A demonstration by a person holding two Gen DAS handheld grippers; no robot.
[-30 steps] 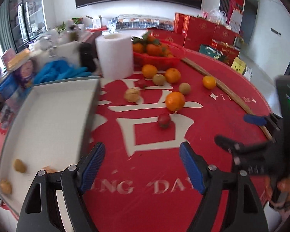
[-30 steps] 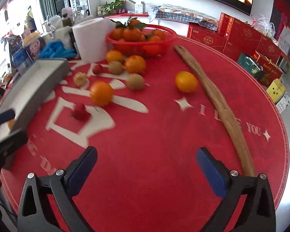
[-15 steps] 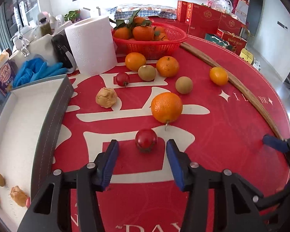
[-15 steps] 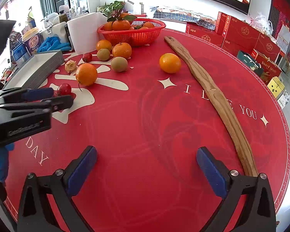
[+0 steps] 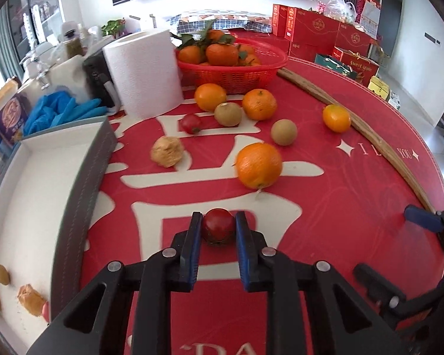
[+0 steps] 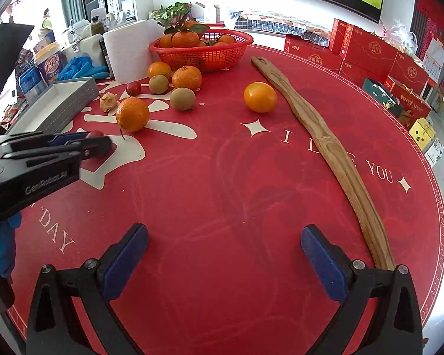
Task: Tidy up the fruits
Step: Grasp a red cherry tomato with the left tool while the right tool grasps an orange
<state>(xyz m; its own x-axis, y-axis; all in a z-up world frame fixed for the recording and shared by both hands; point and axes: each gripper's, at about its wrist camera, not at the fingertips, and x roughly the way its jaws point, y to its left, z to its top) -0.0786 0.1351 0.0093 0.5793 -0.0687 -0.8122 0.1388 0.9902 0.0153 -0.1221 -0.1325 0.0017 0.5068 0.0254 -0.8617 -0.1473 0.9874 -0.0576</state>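
My left gripper [image 5: 218,224] is shut on a small red fruit [image 5: 218,224] that rests on the red tablecloth; both blue pads touch its sides. In the right wrist view the left gripper [image 6: 99,143] shows at the left with the red fruit [image 6: 94,133] mostly hidden. Loose fruit lies beyond: a large orange [image 5: 259,165], a second red fruit [image 5: 191,123], two kiwis [image 5: 228,114] [image 5: 284,132], a tan wrinkled fruit [image 5: 166,155] and more oranges. The grey tray [image 5: 83,189] at left holds a few small pieces. My right gripper [image 6: 222,254] is open and empty over bare cloth.
A red basket [image 5: 233,74] of tangerines stands at the back beside a paper towel roll [image 5: 145,71]. A long wooden stick [image 6: 319,136] lies along the table's right side. Blue gloves [image 5: 59,112] and boxes clutter the far left.
My left gripper moved forward around the small red fruit and closed on it. The right gripper stayed open and barely moved.
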